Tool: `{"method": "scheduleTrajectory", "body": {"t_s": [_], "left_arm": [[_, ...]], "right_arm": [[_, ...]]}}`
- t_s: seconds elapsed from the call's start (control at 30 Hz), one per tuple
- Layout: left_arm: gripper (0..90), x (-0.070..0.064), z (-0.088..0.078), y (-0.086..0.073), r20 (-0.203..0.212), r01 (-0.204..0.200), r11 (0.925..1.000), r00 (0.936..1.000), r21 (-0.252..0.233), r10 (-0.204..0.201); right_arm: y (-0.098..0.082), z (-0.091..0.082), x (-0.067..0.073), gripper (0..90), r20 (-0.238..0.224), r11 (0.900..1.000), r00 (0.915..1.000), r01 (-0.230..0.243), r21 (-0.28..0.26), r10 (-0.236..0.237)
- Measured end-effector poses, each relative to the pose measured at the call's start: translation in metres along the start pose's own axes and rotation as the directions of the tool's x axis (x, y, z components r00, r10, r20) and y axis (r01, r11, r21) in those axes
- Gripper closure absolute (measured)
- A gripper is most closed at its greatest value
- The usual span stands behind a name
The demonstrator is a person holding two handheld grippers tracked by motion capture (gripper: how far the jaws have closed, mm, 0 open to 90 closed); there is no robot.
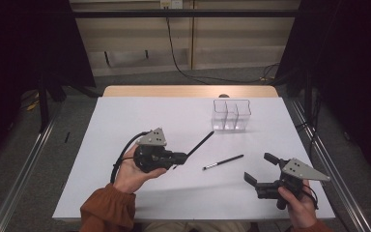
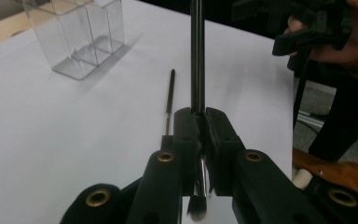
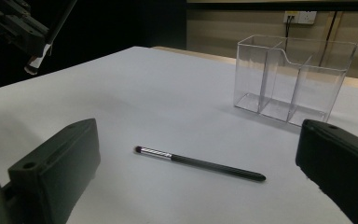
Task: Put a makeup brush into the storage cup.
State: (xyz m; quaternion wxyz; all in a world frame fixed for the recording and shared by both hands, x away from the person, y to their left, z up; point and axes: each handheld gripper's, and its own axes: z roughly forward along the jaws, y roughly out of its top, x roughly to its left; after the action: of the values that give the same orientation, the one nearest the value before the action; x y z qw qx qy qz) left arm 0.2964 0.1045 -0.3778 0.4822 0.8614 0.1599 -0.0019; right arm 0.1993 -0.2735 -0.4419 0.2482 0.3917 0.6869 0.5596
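My left gripper (image 1: 183, 156) is shut on a black makeup brush (image 1: 200, 143), held above the white table (image 1: 125, 121) with the handle pointing toward the far right. In the left gripper view the brush (image 2: 197, 56) runs up between the jaws, bristles at the bottom. A second black brush (image 1: 223, 162) lies flat on the table; it is also the brush (image 3: 200, 162) lying between my right gripper's jaws in the right gripper view. My right gripper (image 1: 261, 169) is open near the front right, nothing held. A clear three-compartment organizer (image 1: 231, 115) stands empty at the back.
The clear organizer (image 3: 292, 77) stands upright beyond the lying brush. Table edges drop to a grey floor with metal rails either side. A wooden strip (image 1: 188, 91) borders the table's far edge.
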Motion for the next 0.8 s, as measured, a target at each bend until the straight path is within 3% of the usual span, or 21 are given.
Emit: {"method": "scheduleTrajectory", "body": {"t_s": [0.2,0.47,0.63,0.8], "left_arm": [[84.0,-0.002,0.002,0.005,0.015,-0.009,0.9958,0.9999,0.091,0.007],[84.0,-0.003,0.007,0.01,0.029,-0.036,0.9803,0.9991,0.194,0.031],[84.0,-0.005,0.012,0.013,0.043,-0.068,0.9637,0.9973,0.258,0.059],[84.0,-0.007,0.016,0.015,0.056,-0.096,0.9422,0.9951,0.321,0.082]], "right_arm": [[0.0,0.002,0.002,0.0,-0.019,1.0,0.9996,0.022,0.011,-0.022],[0.002,0.003,0.003,0.0,-0.047,0.999,0.9986,0.025,0.035,-0.023],[0.004,0.004,0.005,0.0,-0.064,0.998,0.9969,0.049,0.038,-0.046],[0.008,0.004,0.008,0.2,-0.08,0.997,0.9946,0.069,0.046,-0.065]]}}
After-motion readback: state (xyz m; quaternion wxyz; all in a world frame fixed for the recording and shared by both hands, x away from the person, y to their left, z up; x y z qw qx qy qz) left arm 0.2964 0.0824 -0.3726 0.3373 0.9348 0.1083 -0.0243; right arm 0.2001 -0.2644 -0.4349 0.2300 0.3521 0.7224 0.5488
